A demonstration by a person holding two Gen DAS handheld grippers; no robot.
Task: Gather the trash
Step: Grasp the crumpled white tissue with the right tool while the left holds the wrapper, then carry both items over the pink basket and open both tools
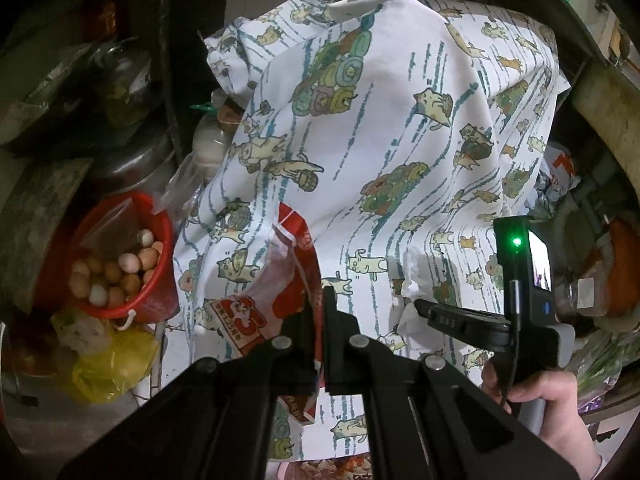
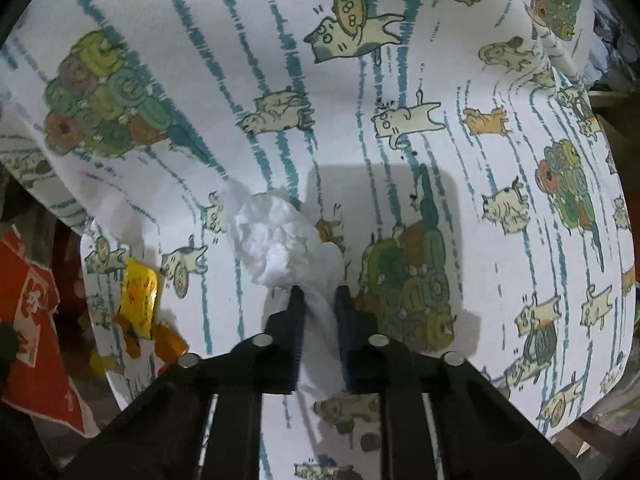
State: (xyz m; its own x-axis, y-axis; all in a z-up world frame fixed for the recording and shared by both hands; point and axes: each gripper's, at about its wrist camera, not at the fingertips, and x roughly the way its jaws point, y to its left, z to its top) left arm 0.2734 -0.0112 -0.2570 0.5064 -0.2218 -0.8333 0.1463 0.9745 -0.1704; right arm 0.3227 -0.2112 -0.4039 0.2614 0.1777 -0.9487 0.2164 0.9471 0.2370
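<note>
My left gripper (image 1: pixel 320 300) is shut on the edge of a red and clear plastic bag (image 1: pixel 280 276), held up over a cat-print cloth (image 1: pixel 400 120). My right gripper (image 2: pixel 318 292) is closed on a crumpled white tissue (image 2: pixel 280 240) that lies on the same cloth (image 2: pixel 400 80). The right gripper also shows in the left wrist view (image 1: pixel 416 304), at the tissue (image 1: pixel 412 276), with a hand on its handle. Yellow and orange wrappers (image 2: pixel 140 300) lie on the cloth left of the tissue. The red bag shows at the left edge of the right wrist view (image 2: pixel 32 340).
A red bucket of eggs (image 1: pixel 120 264) stands left of the cloth, with a yellow plastic bag (image 1: pixel 108 364) in front of it. Dark pots and lids (image 1: pixel 100 92) are stacked at the far left. Cluttered bags and packets (image 1: pixel 592 280) sit at the right.
</note>
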